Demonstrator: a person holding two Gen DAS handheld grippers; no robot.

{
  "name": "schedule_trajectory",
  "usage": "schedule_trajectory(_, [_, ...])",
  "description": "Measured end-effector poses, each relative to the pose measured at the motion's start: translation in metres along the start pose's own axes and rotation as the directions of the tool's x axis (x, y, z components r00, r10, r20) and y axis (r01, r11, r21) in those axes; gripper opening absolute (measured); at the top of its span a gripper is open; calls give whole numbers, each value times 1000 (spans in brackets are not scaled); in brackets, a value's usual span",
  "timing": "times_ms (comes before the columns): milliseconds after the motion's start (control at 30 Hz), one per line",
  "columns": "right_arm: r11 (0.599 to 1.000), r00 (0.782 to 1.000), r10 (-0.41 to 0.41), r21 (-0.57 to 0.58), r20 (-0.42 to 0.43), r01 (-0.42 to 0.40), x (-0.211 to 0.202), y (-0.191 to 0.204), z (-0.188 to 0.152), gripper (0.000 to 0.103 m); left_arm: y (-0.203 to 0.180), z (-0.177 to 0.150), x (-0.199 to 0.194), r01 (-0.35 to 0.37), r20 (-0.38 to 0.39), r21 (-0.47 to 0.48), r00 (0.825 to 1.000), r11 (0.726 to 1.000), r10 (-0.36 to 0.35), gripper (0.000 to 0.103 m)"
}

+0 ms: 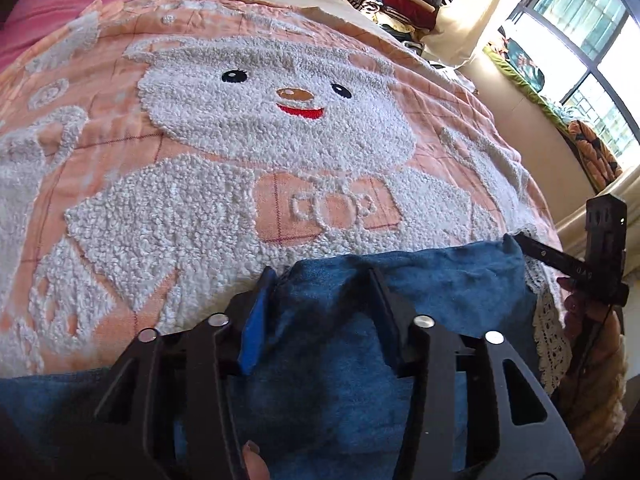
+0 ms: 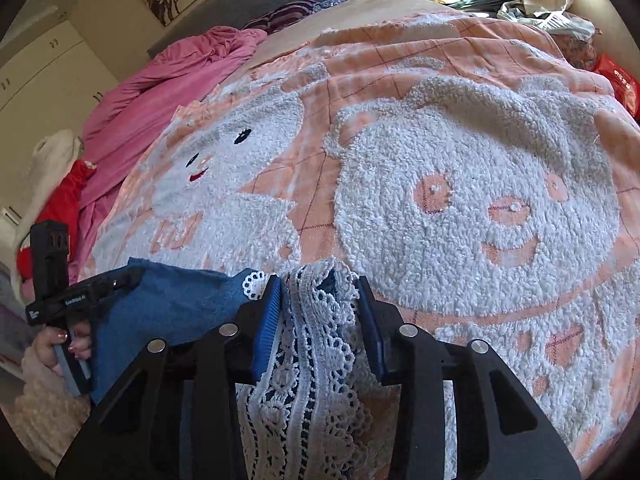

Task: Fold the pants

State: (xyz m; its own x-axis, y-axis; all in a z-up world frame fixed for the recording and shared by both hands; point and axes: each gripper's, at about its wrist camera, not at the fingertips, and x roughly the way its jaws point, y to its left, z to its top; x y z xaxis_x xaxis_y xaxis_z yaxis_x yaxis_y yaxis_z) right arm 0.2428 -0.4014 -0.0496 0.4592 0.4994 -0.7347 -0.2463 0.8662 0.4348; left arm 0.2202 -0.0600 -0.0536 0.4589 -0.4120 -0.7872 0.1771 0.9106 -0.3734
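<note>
The blue denim pants (image 1: 400, 304) lie at the near edge of a peach blanket (image 1: 120, 152) with a white bear pattern, spread over the bed. Their held edge runs left to right between the 2 tools. The left hand-held gripper (image 1: 322, 280) grasps a denim fold between its fingers. The right hand-held gripper (image 2: 320, 284) grasps the white lace trim (image 2: 308, 360) at the pants' right end. A pink cover (image 2: 160, 92) lies bunched at the bed's left side.
</note>
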Motion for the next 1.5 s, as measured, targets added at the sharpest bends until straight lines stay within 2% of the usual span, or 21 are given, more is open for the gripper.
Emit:
schedule_trajectory(33, [1000,1000,4,-14,4,-4,-1,2,-1,29,0,0,-1,12,-2,-12,1000,1000,-12,18])
schedule_trajectory(67, [1000,1000,15,-19,7,-15,-3,3,-2,26,-2,-1,-1,4,-8,-13,1000,1000,-4,12])
schedule_trajectory(133, [999,999,41,-29,33,-40,-10,6,-5,23,-3,-2,-5,3,3,-20,1000,1000,-3,7])
schedule_trajectory(233, [995,992,82,-63,95,-76,-31,14,-5,22,-3,-2,-19,4,49,-39,999,999,-2,5])
schedule_trajectory(367, [991,983,84,-115,160,-66,-53,27,6,22,-19,2,-32,-104,128,30,987,994,99,5])
schedule_trajectory(467, [991,988,12,-135,152,9,-45,25,14,21,-24,5,-22,-152,133,49,980,987,145,5])
schedule_trajectory(567, [969,982,-159,-175,101,175,-20,21,11,21,-20,3,-3,-185,107,46,978,982,179,5])
schedule_trajectory(600, [964,979,-185,-175,88,198,-12,18,8,21,-18,1,3,-204,102,50,975,978,199,6])
schedule_trajectory(733, [976,983,-170,-124,74,178,1,4,1,22,-15,-6,12,-236,111,65,967,970,228,10])
schedule_trajectory(900, [967,973,-213,-127,86,223,-7,11,2,33,-18,-5,6,-237,119,76,967,969,227,12])
schedule_trajectory(967, [967,972,-213,-123,101,225,-17,16,0,41,-23,-6,-3,-235,130,81,966,969,223,25])
schedule_trajectory(1067, [964,966,-218,-123,136,235,-35,24,-7,50,-32,-8,-16,-233,145,96,965,968,218,31])
schedule_trajectory(1300, [966,963,-200,-127,180,225,-63,46,-26,57,-45,-17,-36,-211,161,107,968,972,193,44])
schedule_trajectory(1367, [968,962,-193,-123,191,219,-71,51,-31,65,-48,-19,-40,-206,165,109,969,973,186,51])
schedule_trajectory(1500, [969,960,-186,-122,207,214,-82,61,-44,71,-55,-25,-53,-204,184,121,966,972,180,59])
